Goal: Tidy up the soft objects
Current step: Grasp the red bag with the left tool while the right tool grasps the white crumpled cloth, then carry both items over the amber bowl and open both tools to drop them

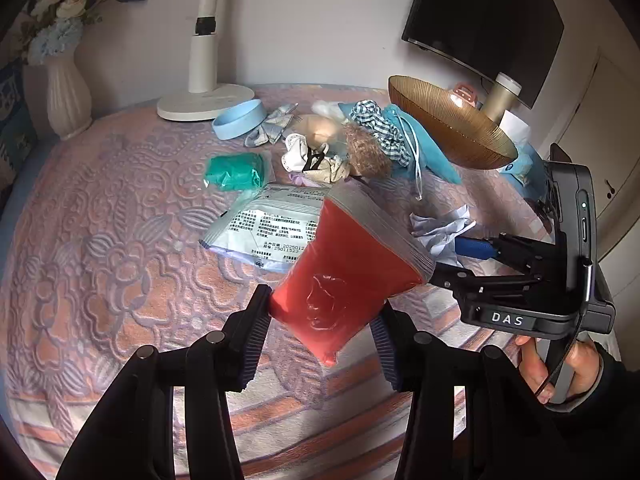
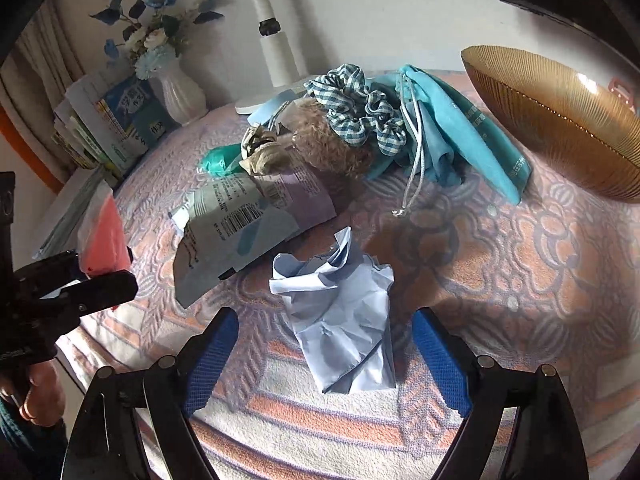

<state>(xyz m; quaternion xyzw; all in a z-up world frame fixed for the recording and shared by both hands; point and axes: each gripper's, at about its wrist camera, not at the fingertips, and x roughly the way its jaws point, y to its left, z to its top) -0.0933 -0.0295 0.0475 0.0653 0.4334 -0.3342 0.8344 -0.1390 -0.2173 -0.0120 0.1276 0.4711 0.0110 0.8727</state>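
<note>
My left gripper [image 1: 320, 332] is shut on a clear bag of red stuff [image 1: 344, 276] and holds it above the patterned cloth; the bag also shows at the left of the right wrist view [image 2: 105, 236]. My right gripper [image 2: 320, 356] is open around a crumpled pale blue paper [image 2: 340, 312] lying on the cloth, the fingers apart from it on each side. Behind lie a flat printed pouch [image 1: 272, 228], a green bag [image 1: 236, 170], a brown fuzzy toy [image 2: 332, 148], a checked scrunchie [image 2: 356, 108] and a teal drawstring bag [image 2: 452, 132].
An amber glass bowl [image 2: 560, 116] stands at the right. A white lamp base [image 1: 204, 100], a pale blue ring dish [image 1: 240, 120] and a white vase with flowers [image 1: 66, 96] stand at the back. Books [image 2: 108, 128] stack at far left.
</note>
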